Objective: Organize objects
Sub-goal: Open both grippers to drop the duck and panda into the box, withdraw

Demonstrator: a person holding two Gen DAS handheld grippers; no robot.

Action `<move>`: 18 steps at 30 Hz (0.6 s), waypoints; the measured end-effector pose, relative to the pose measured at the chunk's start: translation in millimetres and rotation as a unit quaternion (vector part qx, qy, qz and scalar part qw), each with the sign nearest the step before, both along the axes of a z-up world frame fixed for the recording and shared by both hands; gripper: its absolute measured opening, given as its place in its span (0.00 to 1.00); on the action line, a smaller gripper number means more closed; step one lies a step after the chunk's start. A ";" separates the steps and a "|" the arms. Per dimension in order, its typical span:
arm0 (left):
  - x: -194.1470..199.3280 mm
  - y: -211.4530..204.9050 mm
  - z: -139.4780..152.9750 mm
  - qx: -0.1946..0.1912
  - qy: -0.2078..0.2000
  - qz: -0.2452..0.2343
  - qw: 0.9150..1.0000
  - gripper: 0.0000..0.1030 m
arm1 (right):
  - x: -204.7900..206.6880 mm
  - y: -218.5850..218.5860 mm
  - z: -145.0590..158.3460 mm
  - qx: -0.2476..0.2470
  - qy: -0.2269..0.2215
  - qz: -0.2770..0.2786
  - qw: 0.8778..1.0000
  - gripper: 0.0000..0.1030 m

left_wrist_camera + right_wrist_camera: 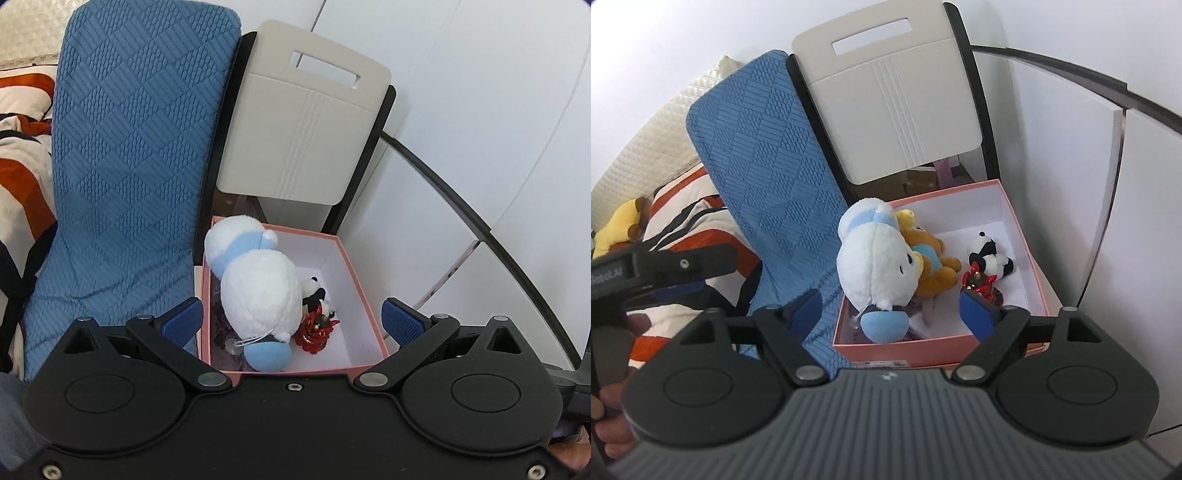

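Beside blue cushion (764, 177), pink box (1030, 243)

One pink box (1027, 236), four plush toys (875, 254), one red figurine (979, 282), one chair (897, 107).

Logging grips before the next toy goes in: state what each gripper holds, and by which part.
Nothing is held. The left gripper and right gripper both stand open above the pink box, pads clear of the white plush inside.

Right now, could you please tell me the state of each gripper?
Left gripper: jaws open, holding nothing, above the pink box.
Right gripper: jaws open, holding nothing; the white plush lies in the box.
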State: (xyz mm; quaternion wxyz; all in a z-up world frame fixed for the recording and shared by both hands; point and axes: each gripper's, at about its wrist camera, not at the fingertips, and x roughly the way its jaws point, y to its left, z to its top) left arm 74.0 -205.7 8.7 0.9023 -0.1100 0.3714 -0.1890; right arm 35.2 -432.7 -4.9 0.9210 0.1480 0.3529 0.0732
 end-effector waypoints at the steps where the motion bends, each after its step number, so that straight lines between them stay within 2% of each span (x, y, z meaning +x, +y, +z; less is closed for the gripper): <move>1: 1.3 -0.4 -1.3 0.001 0.001 0.001 1.000 1.00 | -0.3 -0.6 -1.0 -0.002 0.000 -0.003 1.000 1.00; 9: 2.8 -9.9 -12.9 0.004 0.011 -0.003 1.000 1.00 | 0.8 -10.7 -11.5 0.004 0.011 -0.009 1.000 1.00; 18: 1.9 -16.3 -15.0 0.007 0.005 -0.011 1.000 1.00 | 2.1 -18.0 -18.0 0.008 0.020 -0.004 1.000 1.00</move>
